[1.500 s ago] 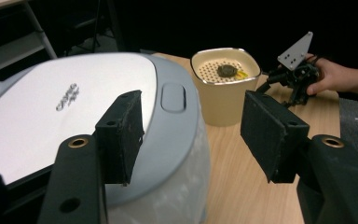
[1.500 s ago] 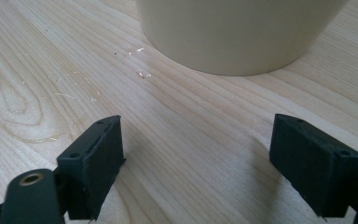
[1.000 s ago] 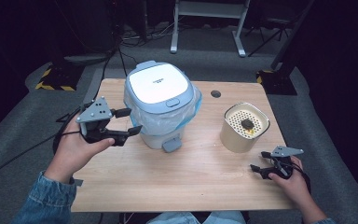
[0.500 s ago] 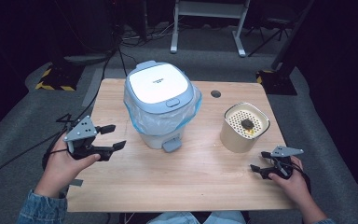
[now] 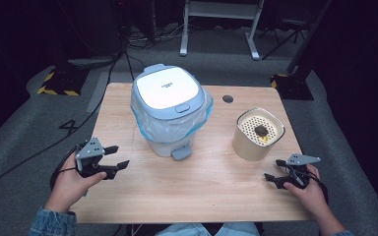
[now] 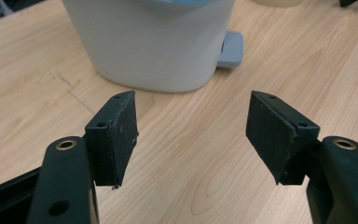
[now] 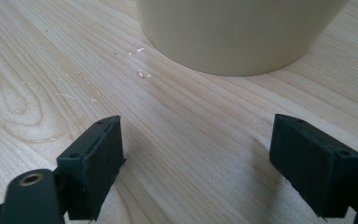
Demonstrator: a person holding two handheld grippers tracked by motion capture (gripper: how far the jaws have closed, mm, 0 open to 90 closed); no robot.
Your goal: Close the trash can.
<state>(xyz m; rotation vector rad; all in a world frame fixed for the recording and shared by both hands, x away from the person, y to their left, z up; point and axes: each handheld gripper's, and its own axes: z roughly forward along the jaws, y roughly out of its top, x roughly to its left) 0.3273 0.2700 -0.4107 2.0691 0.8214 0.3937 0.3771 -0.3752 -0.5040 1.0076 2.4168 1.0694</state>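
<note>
A white pedal bin [image 5: 170, 113] with a pale blue lid and a blue liner stands mid-table, its foot pedal [image 5: 182, 153] facing me. In the left gripper view the bin [image 6: 154, 42] and pedal [image 6: 231, 48] lie just ahead. My left gripper [image 5: 117, 157] [image 6: 192, 133] is open and empty at the table's left edge, pointing toward the bin. A cream cylinder container [image 5: 257, 134] with a perforated top holding a dark piece stands at right. My right gripper [image 5: 273, 169] [image 7: 196, 163] rests open on the wood just in front of the container [image 7: 237, 32].
The wooden table [image 5: 192, 191] has a round cable hole [image 5: 228, 99] at the back. Small pale crumbs [image 7: 140, 72] lie on the wood near the cream container. Dark floor with cables and a stand surrounds the table.
My left gripper has drawn back from the bin's side, down and toward the table's near left edge. The right gripper has stayed put.
</note>
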